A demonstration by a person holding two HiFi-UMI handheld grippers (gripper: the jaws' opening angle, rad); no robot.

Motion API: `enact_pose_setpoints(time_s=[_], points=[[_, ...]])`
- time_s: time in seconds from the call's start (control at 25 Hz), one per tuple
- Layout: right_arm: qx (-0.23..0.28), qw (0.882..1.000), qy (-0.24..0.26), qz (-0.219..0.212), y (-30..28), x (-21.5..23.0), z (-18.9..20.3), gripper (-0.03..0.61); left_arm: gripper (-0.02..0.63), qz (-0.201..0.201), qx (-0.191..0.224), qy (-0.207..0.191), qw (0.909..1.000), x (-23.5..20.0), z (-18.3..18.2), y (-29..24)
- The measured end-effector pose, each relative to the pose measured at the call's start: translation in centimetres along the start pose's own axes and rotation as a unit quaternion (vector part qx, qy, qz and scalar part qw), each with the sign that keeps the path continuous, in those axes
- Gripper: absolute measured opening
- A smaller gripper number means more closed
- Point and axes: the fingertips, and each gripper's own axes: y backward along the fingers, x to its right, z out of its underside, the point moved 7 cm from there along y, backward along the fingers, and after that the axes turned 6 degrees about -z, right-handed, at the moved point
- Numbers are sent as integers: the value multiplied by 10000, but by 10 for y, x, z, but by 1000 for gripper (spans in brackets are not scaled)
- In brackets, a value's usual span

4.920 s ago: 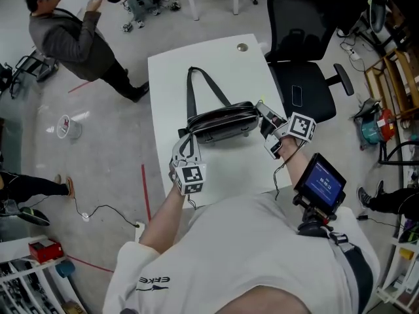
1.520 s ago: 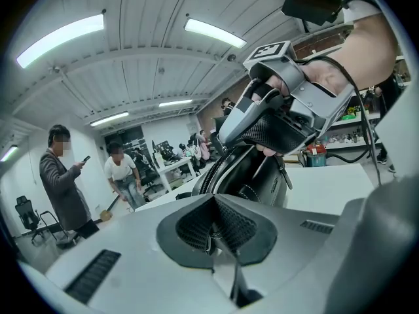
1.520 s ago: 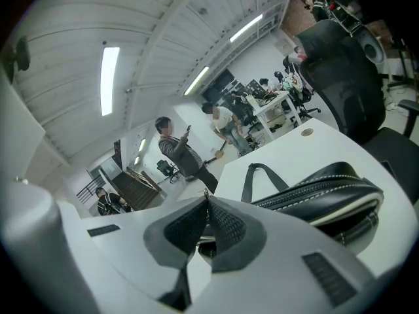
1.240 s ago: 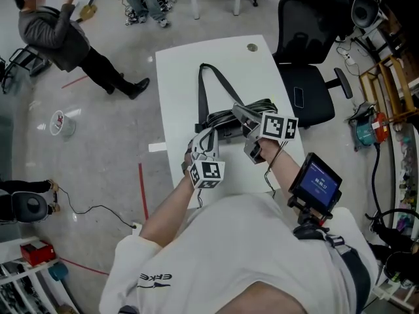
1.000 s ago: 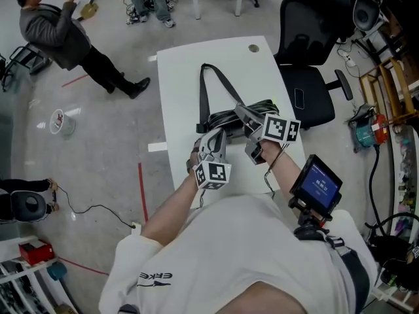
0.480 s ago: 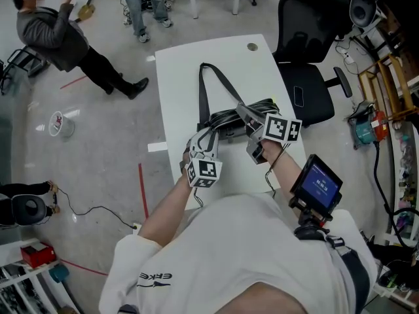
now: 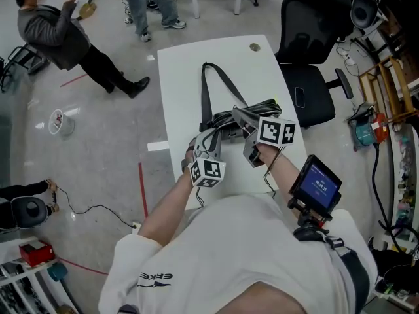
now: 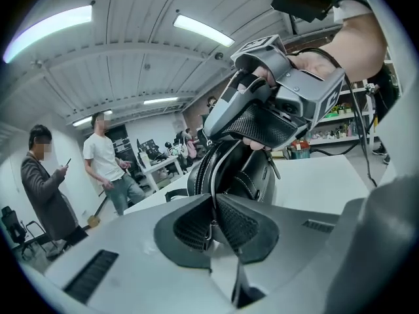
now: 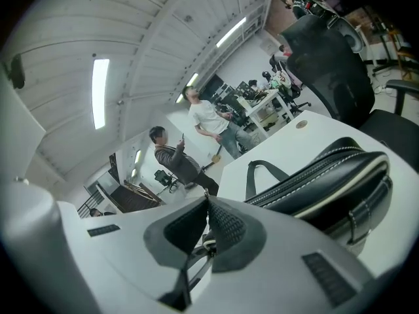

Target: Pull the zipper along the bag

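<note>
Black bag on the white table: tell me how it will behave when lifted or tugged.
The black bag looks like soft stitched leather with a rounded edge, so it probably flexes rather than staying rigid. Its strap lies limp on the table and would likely dangle. Its glossy skin may be slippery.

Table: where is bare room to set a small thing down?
Free: the strip of table left of the strap, and the far end around the grommet. Crowded: the near half, where left gripper and right gripper pinch the bag.
</note>
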Motion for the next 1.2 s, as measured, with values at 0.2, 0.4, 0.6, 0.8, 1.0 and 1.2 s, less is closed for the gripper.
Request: enact_pose_setpoints(time_s=[0.2, 0.4, 0.6, 0.8, 1.0, 1.2], points=[[-130, 9997, 184, 30, -4, -5, 5, 11, 26, -21, 1, -30, 10000, 3, -2, 0], [-283, 9992, 276, 38, -9, -10, 10, 11, 25, 11, 12, -81, 10000, 6, -3, 0], [-499, 9975, 488, 124, -12, -10, 18, 11, 25, 47, 46, -144, 9999, 10, -6, 0], [-798, 9921, 928, 264, -18, -16, 24, 11, 25, 81, 74, -206, 9997, 14, -9, -1], [-1088, 9819, 1482, 458, -25, -26, 26, 11, 25, 125, 96, -229, 9996, 13, -13, 0], [-1355, 9692, 1951, 647, -28, -30, 32, 11, 25, 169, 133, -239, 9995, 17, -14, -1]])
